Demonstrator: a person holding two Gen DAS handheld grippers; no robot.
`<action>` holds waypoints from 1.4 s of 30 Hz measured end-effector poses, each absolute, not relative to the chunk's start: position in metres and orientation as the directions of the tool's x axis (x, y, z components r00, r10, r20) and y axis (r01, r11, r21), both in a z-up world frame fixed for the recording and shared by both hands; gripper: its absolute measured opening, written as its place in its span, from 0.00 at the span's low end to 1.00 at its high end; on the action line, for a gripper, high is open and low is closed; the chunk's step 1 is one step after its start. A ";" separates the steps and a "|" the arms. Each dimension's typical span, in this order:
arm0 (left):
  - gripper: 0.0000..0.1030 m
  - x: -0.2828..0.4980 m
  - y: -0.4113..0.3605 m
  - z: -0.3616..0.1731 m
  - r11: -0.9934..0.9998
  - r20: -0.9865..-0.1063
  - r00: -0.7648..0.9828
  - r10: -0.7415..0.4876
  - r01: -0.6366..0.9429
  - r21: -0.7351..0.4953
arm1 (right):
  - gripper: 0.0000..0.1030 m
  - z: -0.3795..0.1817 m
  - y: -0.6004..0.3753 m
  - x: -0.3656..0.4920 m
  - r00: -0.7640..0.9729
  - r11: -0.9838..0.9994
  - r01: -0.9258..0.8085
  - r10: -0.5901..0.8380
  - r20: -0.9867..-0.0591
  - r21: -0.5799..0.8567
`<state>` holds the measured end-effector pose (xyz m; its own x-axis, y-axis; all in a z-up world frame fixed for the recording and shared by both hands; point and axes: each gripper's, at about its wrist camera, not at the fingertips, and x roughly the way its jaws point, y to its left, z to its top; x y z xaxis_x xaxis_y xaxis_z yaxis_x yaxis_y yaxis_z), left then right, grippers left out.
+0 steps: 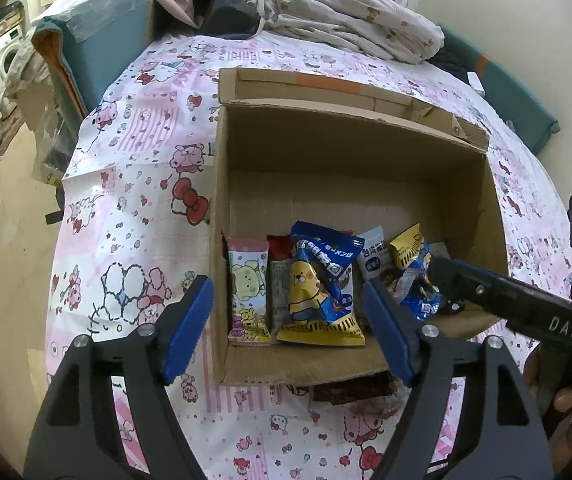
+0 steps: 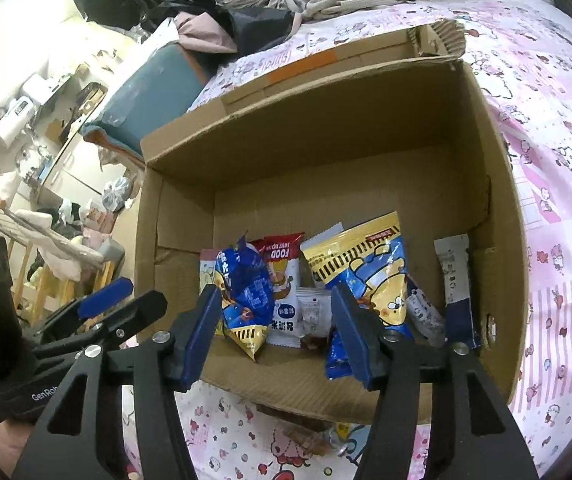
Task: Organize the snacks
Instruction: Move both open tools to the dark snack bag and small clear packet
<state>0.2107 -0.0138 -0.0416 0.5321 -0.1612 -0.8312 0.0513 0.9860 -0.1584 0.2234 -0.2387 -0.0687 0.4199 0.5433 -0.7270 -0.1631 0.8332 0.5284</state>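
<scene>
Left wrist view: left gripper (image 1: 288, 326) stands wide, nothing between its blue pads, poised over the near wall of the cardboard box (image 1: 494, 216). The box sits on a bed with a pink cartoon-print sheet (image 1: 133, 168). Snack packets are lined along the box's near side: a pink bear packet (image 1: 247, 296) at the left, a blue-and-yellow bear bag (image 1: 320, 292) beside it, more to the right. The right gripper (image 1: 444, 274) reaches in from the right, its tip over the right-hand packets. A dark packet (image 1: 350, 390) lies on the sheet just outside the near wall.

Right wrist view: right gripper (image 2: 275, 330) is partly open and empty; packets stand just beyond its pads, none pinched. A large yellow bear bag (image 2: 366, 264) leans right of centre, a narrow white-and-navy packet (image 2: 454, 276) against the right wall.

Judgement: a drop-off step, both grippers freed over the box. Next move likely calls for pulling back to the leftover packets on the sheet by the near wall.
</scene>
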 end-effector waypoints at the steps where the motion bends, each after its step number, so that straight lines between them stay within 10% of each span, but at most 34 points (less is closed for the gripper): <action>1: 0.72 0.208 -0.012 -0.041 0.984 -0.828 0.534 -0.171 0.054 -0.168 | 0.58 -0.068 -0.240 0.222 0.421 0.832 -0.160 0.545 -0.725 0.532; 7: 0.74 0.194 0.011 -0.034 0.986 -0.842 0.524 -0.128 -0.022 -0.164 | 0.58 -0.063 -0.252 0.209 0.417 0.821 -0.121 0.552 -0.722 0.558; 10: 0.93 0.185 0.025 -0.030 0.980 -0.844 0.525 -0.113 -0.082 -0.182 | 0.60 -0.064 -0.257 0.195 0.382 0.808 -0.094 0.569 -0.728 0.582; 23: 0.93 0.128 0.058 -0.047 0.946 -0.899 0.419 -0.127 -0.221 -0.236 | 0.72 -0.138 -0.215 0.180 0.141 0.919 -0.070 0.394 -0.908 0.387; 29: 0.93 0.125 0.074 -0.049 0.910 -0.890 0.426 -0.162 -0.285 -0.302 | 0.93 -0.161 -0.179 0.199 0.093 0.917 -0.213 0.363 -0.927 0.338; 42: 0.93 0.135 0.090 -0.048 0.869 -0.883 0.439 -0.167 -0.357 -0.342 | 0.90 -0.156 -0.101 0.142 -0.175 0.671 -0.532 0.510 -0.842 0.517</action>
